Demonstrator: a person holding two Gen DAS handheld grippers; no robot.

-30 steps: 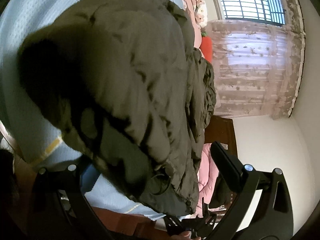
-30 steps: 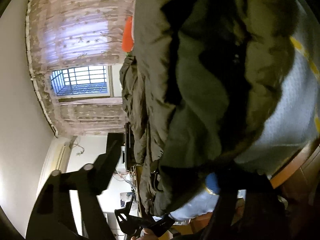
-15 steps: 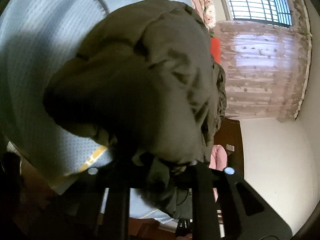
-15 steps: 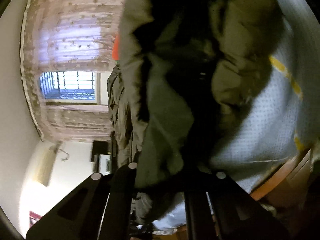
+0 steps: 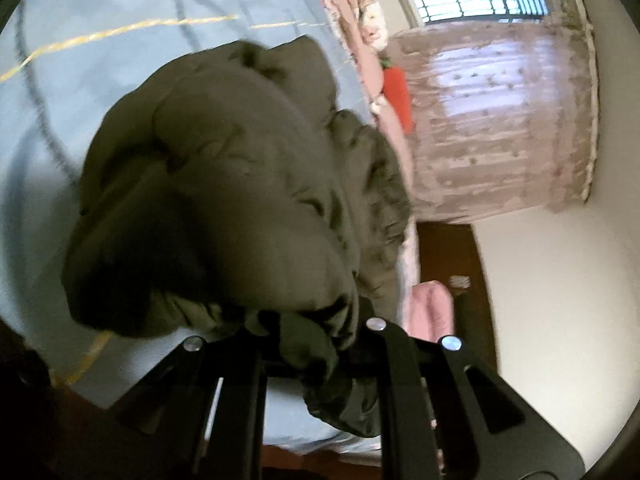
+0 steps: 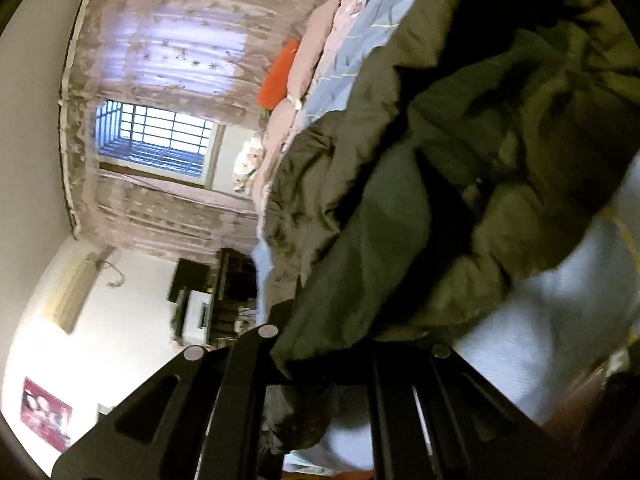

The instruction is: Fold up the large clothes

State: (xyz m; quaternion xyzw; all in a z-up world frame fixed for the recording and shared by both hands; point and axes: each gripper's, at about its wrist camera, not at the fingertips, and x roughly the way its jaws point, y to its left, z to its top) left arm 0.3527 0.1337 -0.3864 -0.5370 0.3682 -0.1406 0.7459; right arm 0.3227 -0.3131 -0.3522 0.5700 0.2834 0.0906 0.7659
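A bulky olive-green padded jacket (image 5: 240, 180) lies bunched on a light blue bed sheet (image 5: 100, 20). My left gripper (image 5: 312, 344) has its black jaws closing on the jacket's near hem, with a fold of fabric pinched between them and hanging below. In the right wrist view the same jacket (image 6: 460, 160) fills the upper right. My right gripper (image 6: 320, 360) is shut on another part of the near edge, lifted off the sheet (image 6: 540, 340). Cloth hides the fingertips of both grippers.
Pink pillows (image 5: 360, 20) and an orange cushion (image 5: 398, 92) lie at the bed's far end. Behind are a patterned curtain (image 5: 500, 120) and barred window (image 6: 156, 136). Dark wooden furniture (image 6: 228, 280) stands against the white wall. The bed's wooden frame (image 6: 580, 392) runs along the near edge.
Both grippers went from open around the jacket's near edge to shut on it. Both then rose, lifting the hem off the sheet, so more of the bed and room shows.
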